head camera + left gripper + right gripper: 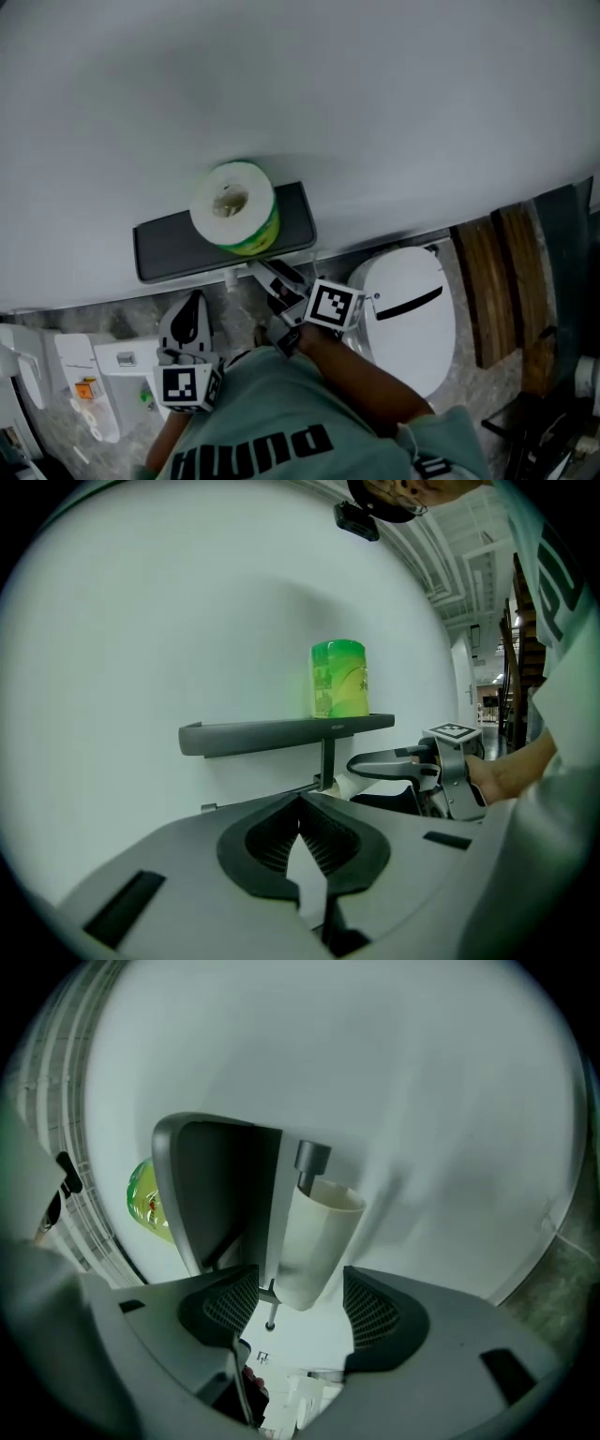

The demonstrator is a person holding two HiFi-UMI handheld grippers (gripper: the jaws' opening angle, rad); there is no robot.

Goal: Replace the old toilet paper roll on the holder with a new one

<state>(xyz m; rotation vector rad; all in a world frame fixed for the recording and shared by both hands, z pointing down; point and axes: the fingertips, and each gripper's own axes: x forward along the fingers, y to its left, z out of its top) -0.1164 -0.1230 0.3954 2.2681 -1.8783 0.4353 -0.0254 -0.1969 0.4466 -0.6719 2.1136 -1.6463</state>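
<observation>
Item: right tool [300,1279], jaws standing apart and pressing on nothing, held just under the shelf [220,1194]. Between the jaws, with a gap showing on each side, is the near end of the old roll [314,1232]. It is down to a bare pale card tube and sits on the holder bar [311,1159] beneath the shelf. Handling, judged: very light, thin-walled and easily crushed or ovalled. Take it gently across the body near the free end and draw it along the bar rather than pulling it away sideways. Item: left tool [302,799], jaws together and empty, lower and to the left, pointing toward the same shelf. Item: new roll [234,206], standing upright on the shelf directly above the holder, full, in a green wrapper. Handling, judged: light but bulky, and soft enough to give under the pads. The wrapper looks glossy and may slip. Take it across the round sides at mid-height with wide jaws, or with one jaw inside the core opening at the top. Shelf and holder are fixed to the plain white wall [375,112].
</observation>
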